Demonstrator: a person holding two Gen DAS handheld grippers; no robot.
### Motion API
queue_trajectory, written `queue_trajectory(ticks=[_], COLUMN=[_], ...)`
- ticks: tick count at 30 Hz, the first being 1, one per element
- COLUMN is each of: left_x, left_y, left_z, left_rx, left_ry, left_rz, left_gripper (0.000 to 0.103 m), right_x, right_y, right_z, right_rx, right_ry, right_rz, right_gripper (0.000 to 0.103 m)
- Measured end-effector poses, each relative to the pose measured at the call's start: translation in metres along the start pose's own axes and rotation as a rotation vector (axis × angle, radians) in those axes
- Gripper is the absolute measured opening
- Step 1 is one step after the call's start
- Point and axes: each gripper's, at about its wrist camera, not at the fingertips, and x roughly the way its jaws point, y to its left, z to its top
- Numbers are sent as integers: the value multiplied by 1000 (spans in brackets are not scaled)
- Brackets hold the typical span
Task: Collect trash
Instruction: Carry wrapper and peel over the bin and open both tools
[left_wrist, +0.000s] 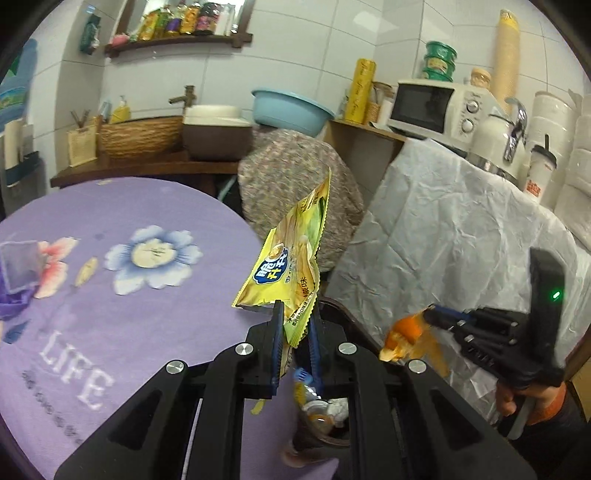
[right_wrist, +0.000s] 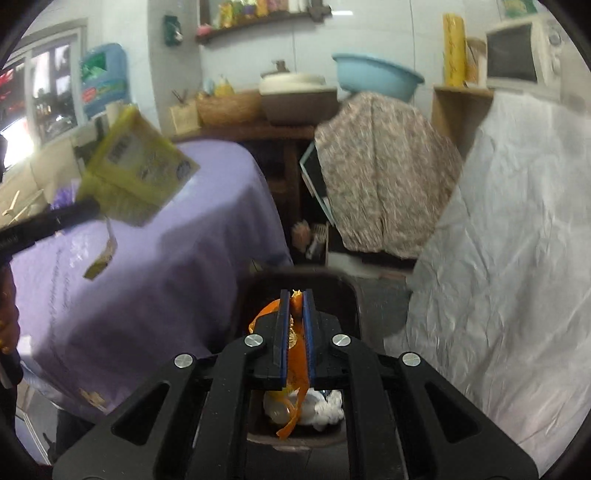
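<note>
Left gripper (left_wrist: 295, 314) fingers pinching a yellow snack wrapper (left_wrist: 291, 254), held upright above the dark trash bin (right_wrist: 349, 295). Right gripper (right_wrist: 296, 299) fingers clamped on orange peel (right_wrist: 297, 354), directly over that bin beside the purple-clothed surface (left_wrist: 110, 295).

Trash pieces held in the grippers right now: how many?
2. The yellow snack wrapper is pinched in the left gripper; the orange peel is pinched in the right gripper above the trash bin. More trash already lies inside the bin.

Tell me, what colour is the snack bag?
Yellow crinkly snack bag, blue logo; clearest in the left wrist view.
</note>
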Motion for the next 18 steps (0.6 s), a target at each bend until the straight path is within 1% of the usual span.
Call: queue_trajectory(ticks=[3,4,6,10,12,13,14,16,18], left_x=[23,32,47,79,90,95,98,105,114], left_y=[-17,-23,-32,-47,-49,-50,-48,-46,-44], left_z=[-3,-4,-9,-25,-33,-38,-41,-47,-53], left_rx=[6,3,4,8,11,6,0,-10,-14], left_ry=[43,63,96,165,190,206,218,238,258], left_rz=[-41,-61,-83,-100,-97,-99,-101,-99,-92], left_gripper=[13,13,13,13,13,13,13,13,13], right_x=[26,38,55,83,86,86,86,82,79], right_y=[-15,-19,-24,-22,-22,-22,-25,-33,-42], right_z=[-24,-33,-50,-75,-84,-87,-90,-96,-97], right_rx=[28,49,80,100,105,113,125,161,186], right_ry=[61,92,127,187,192,189,188,173,166], right_rz=[-2,4,31,25,16,15,18,6,-3], right_gripper=[8,8,8,9,10,18,31,46,46])
